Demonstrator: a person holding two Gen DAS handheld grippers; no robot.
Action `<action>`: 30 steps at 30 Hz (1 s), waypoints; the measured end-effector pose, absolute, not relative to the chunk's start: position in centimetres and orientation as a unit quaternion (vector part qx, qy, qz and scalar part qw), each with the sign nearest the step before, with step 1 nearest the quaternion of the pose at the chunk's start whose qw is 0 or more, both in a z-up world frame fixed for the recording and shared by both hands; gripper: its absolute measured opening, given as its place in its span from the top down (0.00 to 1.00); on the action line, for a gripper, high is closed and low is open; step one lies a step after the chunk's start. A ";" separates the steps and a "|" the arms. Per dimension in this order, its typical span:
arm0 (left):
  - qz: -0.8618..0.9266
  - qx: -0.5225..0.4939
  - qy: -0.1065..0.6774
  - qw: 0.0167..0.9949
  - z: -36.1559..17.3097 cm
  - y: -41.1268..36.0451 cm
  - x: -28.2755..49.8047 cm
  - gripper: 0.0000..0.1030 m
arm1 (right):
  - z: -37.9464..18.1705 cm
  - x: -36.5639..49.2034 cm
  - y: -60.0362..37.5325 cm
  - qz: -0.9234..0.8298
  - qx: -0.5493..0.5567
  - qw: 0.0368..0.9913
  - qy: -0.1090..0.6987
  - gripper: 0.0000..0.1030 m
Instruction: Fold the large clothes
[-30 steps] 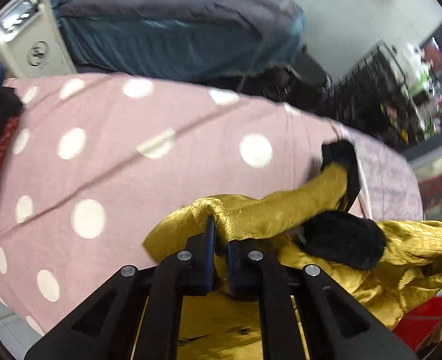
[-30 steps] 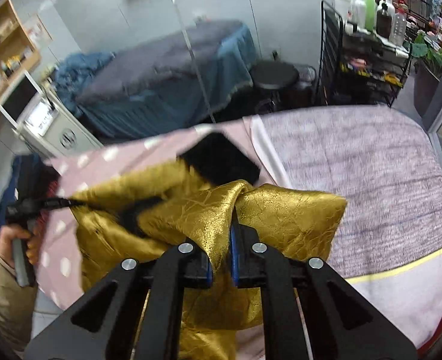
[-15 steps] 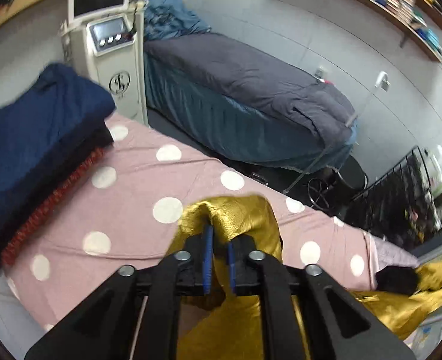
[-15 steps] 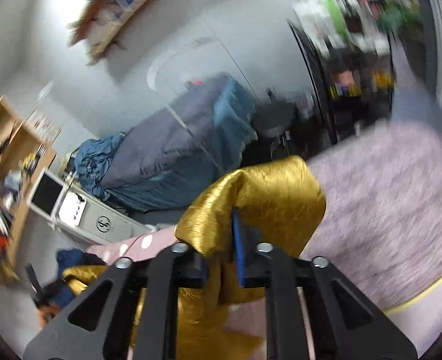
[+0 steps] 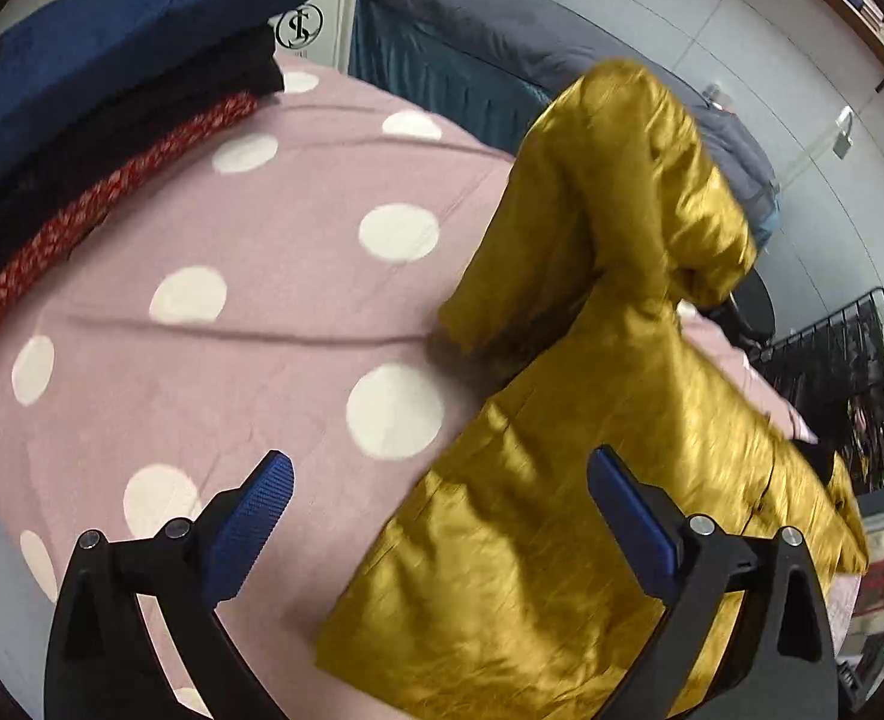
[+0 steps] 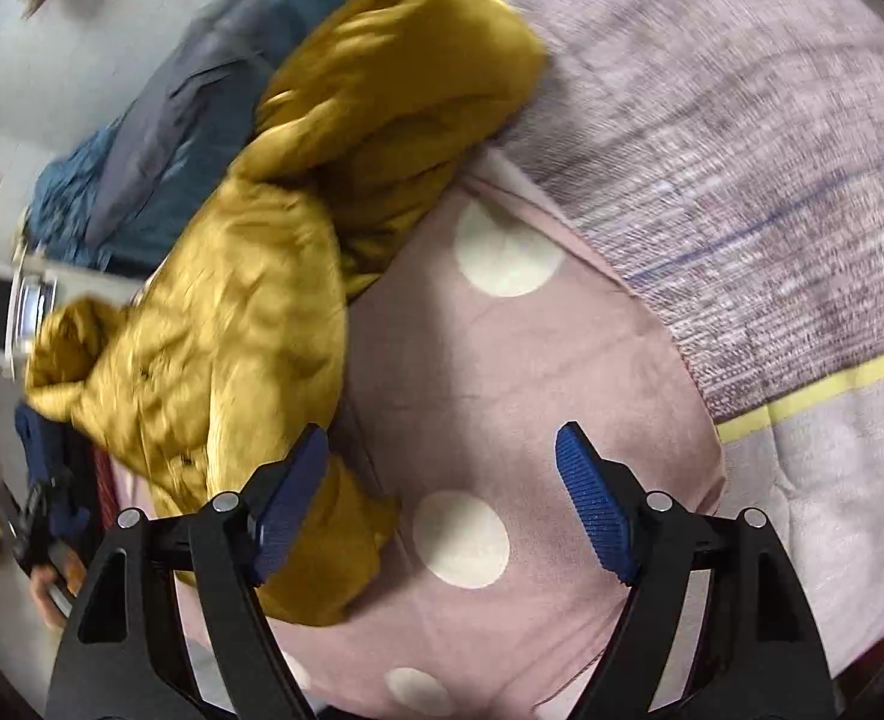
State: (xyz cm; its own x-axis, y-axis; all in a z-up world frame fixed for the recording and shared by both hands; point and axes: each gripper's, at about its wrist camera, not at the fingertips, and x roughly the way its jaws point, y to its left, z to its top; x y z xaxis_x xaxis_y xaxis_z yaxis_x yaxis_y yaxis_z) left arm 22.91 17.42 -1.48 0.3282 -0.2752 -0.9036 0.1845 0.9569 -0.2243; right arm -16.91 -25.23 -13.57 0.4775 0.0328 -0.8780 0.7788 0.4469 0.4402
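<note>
A shiny gold garment (image 5: 592,450) lies loose and rumpled on the pink polka-dot cover (image 5: 231,300), blurred as if still falling. My left gripper (image 5: 438,507) is open and empty just above its near edge. In the right wrist view the gold garment (image 6: 249,312) lies to the left of my right gripper (image 6: 442,498), which is open and empty over the pink dotted cover (image 6: 502,372). The left fingertip (image 6: 291,498) overlaps the garment's edge.
A stack of folded clothes, navy on top with black and red below (image 5: 81,90), sits at the cover's far left. A mauve blanket with a yellow stripe (image 6: 772,180) covers the right side. A grey-blue bed (image 5: 532,42), a white machine and a black wire rack (image 5: 832,360) stand beyond.
Both grippers were shut on the gold garment and lifted it; now both have opened and let it go. The garment has dropped onto the cover.
</note>
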 end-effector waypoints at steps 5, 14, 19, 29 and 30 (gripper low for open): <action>-0.201 0.009 0.577 0.791 -4.8 18.6 19.8 0.06 | -11.0 -15.0 -20.6 -0.164 0.334 0.831 0.414 0.24; -0.222 0.106 0.633 0.734 -13.8 14.8 15.2 0.17 | -16.9 -9.2 -14.8 -0.059 0.154 0.843 0.512 0.31; -0.215 0.125 0.636 0.730 -12.8 12.6 14.2 0.79 | -14.3 -6.9 -12.0 -0.062 0.119 0.845 0.518 0.85; -0.310 0.036 0.569 0.761 4.4 15.9 11.5 0.89 | 0.8 -13.2 -13.9 0.025 0.320 0.840 0.437 0.92; -0.315 0.017 0.562 0.765 6.0 16.9 11.1 0.89 | 2.0 -14.2 -14.6 0.019 0.340 0.835 0.432 0.92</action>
State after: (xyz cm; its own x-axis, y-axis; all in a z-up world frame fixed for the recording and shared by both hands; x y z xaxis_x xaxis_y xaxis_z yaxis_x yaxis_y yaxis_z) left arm 11.11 16.88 6.01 0.1696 -0.4620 -0.8705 0.5008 0.8011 -0.3277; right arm -14.17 -14.59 1.99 0.6255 0.3251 -0.7092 0.2625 0.7683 0.5838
